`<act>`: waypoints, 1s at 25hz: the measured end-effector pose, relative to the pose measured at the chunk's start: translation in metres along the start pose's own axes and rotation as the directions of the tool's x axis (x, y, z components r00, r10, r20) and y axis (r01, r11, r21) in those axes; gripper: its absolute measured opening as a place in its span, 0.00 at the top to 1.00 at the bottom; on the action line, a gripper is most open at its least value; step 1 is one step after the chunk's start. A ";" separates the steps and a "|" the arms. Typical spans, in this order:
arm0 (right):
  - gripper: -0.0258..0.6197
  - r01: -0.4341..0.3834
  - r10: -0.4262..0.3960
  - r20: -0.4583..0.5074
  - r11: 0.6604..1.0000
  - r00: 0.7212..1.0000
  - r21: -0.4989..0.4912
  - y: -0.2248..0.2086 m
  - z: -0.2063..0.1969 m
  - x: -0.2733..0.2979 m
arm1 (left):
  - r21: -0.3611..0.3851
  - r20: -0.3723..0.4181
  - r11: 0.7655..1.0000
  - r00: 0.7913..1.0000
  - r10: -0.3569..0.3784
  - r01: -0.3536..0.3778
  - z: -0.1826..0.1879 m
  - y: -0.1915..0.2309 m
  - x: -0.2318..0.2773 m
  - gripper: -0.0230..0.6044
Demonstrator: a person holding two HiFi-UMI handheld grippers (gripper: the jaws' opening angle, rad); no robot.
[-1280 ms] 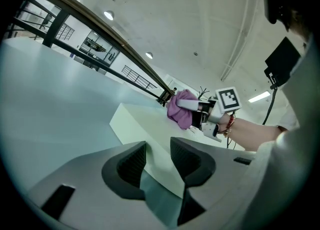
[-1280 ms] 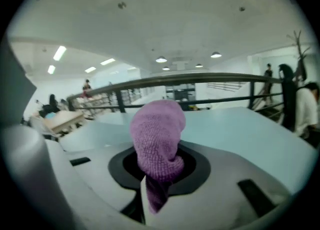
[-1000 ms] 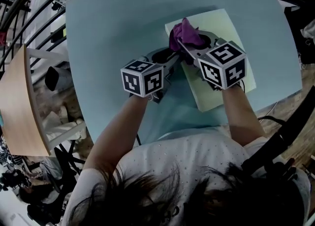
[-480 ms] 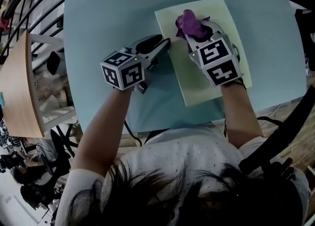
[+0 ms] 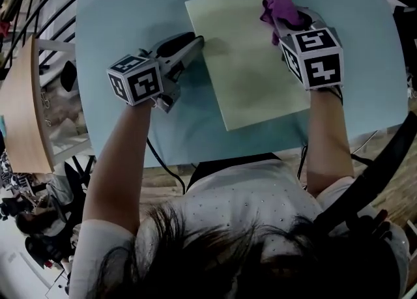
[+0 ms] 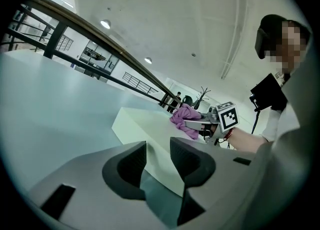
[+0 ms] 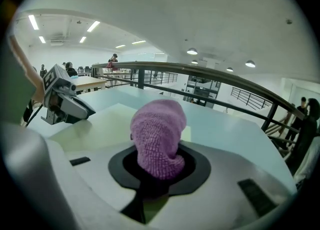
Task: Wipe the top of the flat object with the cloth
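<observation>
A pale yellow-green flat board [image 5: 251, 56] lies on the light blue table [image 5: 130, 11]. My right gripper [image 5: 281, 19] is shut on a bunched purple cloth [image 5: 279, 6] and holds it down at the board's far right corner. In the right gripper view the cloth [image 7: 157, 134] bulges out of the jaws [image 7: 159, 166] over the board [image 7: 100, 126]. My left gripper [image 5: 193, 43] rests at the board's left edge with its jaws parted and nothing pinched. The left gripper view shows the board [image 6: 145, 124] just beyond the left gripper [image 6: 157, 161], with the cloth [image 6: 182, 119] farther off.
The table's near edge runs just in front of the person's body [image 5: 247, 161]. A curved wooden panel [image 5: 23, 109] stands off the table's left side. Dark railings [image 7: 210, 73] and a few far-off people surround the area.
My right gripper has carried the cloth across the board from its far left part to its far right corner. The left gripper has stayed at the board's left edge.
</observation>
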State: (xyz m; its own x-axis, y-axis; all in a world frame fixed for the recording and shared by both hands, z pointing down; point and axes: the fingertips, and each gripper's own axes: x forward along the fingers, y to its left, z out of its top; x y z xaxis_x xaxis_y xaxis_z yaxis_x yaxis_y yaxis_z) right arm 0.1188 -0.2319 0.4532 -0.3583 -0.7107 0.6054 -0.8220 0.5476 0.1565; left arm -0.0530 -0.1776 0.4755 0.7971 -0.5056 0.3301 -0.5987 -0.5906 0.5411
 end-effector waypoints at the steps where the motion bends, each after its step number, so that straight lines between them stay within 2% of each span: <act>1: 0.83 0.003 -0.003 -0.001 1.000 1.000 0.002 -0.004 -0.001 -0.001 | 0.004 0.006 1.000 1.000 0.004 -0.004 0.001 0.000 0.000 0.73; 11: 0.84 0.023 -0.022 -0.013 0.999 1.000 0.025 -0.017 -0.004 0.001 | 0.030 0.041 0.999 0.998 0.042 -0.043 0.003 0.001 -0.001 0.73; 16: 0.84 0.008 -0.008 0.087 1.000 0.996 0.007 -0.001 0.024 -0.007 | 0.038 0.059 0.998 0.997 0.050 -0.052 0.003 0.004 -0.002 0.73; 18: 0.84 -0.085 0.084 0.152 0.996 0.985 -0.003 0.033 0.045 -0.011 | 0.043 0.063 0.998 0.997 0.052 -0.055 0.002 0.006 -0.003 0.73; 21: 0.84 -0.296 0.298 0.212 0.954 0.931 -0.044 0.107 0.069 -0.013 | 0.045 0.064 0.998 0.997 0.049 -0.052 0.003 0.006 -0.002 0.73; 23: 0.84 -0.393 0.403 0.168 0.915 0.900 -0.090 0.151 0.065 -0.007 | 0.046 0.066 0.998 0.997 0.049 -0.053 0.003 0.005 -0.002 0.73; 25: 0.83 -0.419 0.433 0.109 0.898 0.895 -0.133 0.172 0.053 0.000 | 0.042 0.065 0.998 0.997 0.050 -0.053 0.003 0.003 -0.002 0.74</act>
State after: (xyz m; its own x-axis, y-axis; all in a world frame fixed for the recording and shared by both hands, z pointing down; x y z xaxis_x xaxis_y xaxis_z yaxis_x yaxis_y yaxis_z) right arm -0.0458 -0.1608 0.4389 -0.7248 -0.4467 0.5245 -0.5293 0.8484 -0.0089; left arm -0.0570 -0.1805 0.4744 0.7596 -0.5739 0.3060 -0.6426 -0.5894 0.4896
